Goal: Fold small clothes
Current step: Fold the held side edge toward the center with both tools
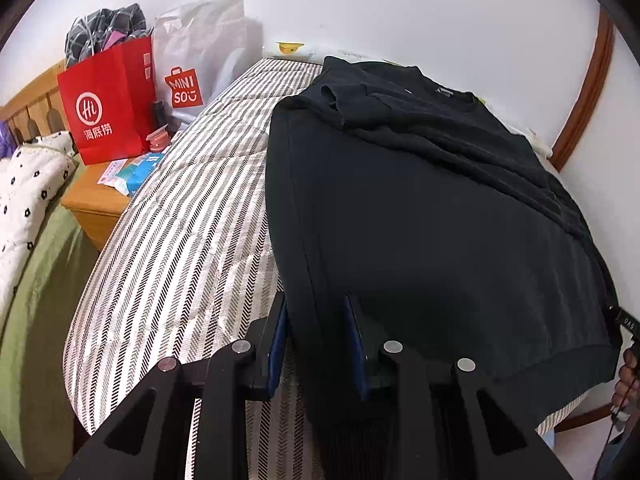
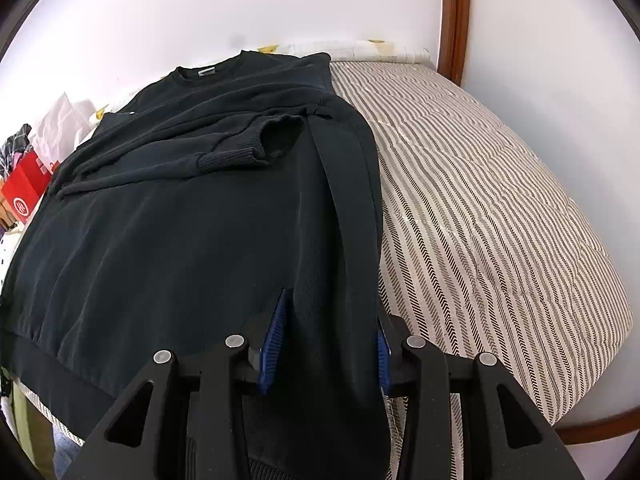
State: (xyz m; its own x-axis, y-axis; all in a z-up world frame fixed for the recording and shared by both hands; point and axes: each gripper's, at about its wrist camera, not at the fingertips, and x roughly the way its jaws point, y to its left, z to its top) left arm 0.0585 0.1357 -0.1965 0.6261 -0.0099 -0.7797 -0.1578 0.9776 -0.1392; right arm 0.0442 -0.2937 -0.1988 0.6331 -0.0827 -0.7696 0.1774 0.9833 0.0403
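Black knit is what we are working with: a dark sweatshirt (image 1: 400,208) is lying flat on the striped mattress (image 1: 180,220), sleeves folded across its chest, hem hanging toward us over the bed's near edge. We are holding our left claw (image 1: 318,344) with its blue pads apart, straddling the garment's left side seam by the hem. Our right claw (image 2: 326,344) is likewise standing apart around the right side edge. Beyond the mattress, a red paper bag (image 1: 108,100) and a white Miniso bag (image 1: 192,60) are sitting on a wooden nightstand (image 1: 94,204).
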